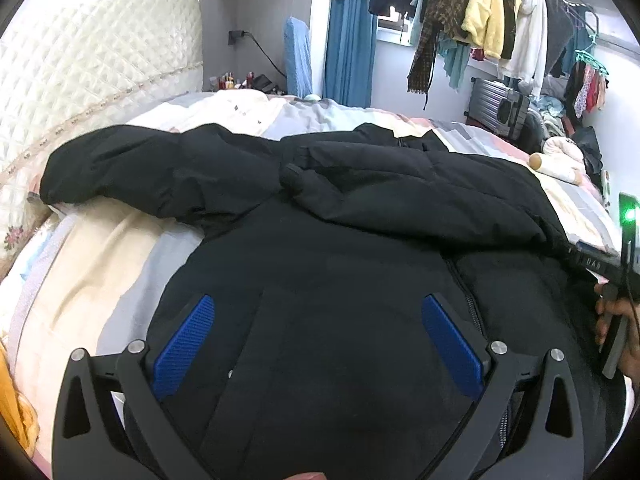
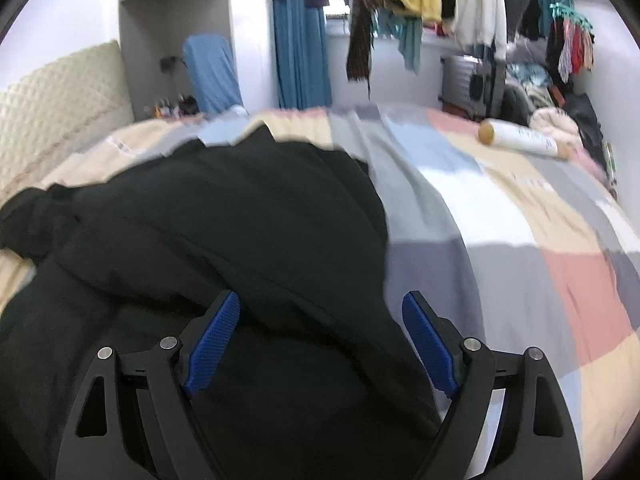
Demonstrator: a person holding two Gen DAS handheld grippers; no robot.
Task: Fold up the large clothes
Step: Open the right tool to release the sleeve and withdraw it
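Observation:
A large black padded jacket (image 1: 320,248) lies spread on the bed, one sleeve (image 1: 140,168) reaching to the left and a fold across its upper part. My left gripper (image 1: 318,312) is open just above the jacket's body, its blue pads (image 1: 188,344) wide apart. The jacket also shows in the right wrist view (image 2: 224,232). My right gripper (image 2: 320,312) is open over the jacket's right edge, with black fabric lying between its blue pads (image 2: 214,336). The right gripper's body shows at the right edge of the left wrist view (image 1: 616,280).
A patchwork bedspread (image 2: 520,240) covers the bed. A white cylinder with a tan cap (image 2: 520,140) lies at the far right of the bed. A quilted headboard (image 1: 80,80) stands at the left. Hanging clothes (image 1: 480,12) and a suitcase (image 1: 496,104) are beyond the bed.

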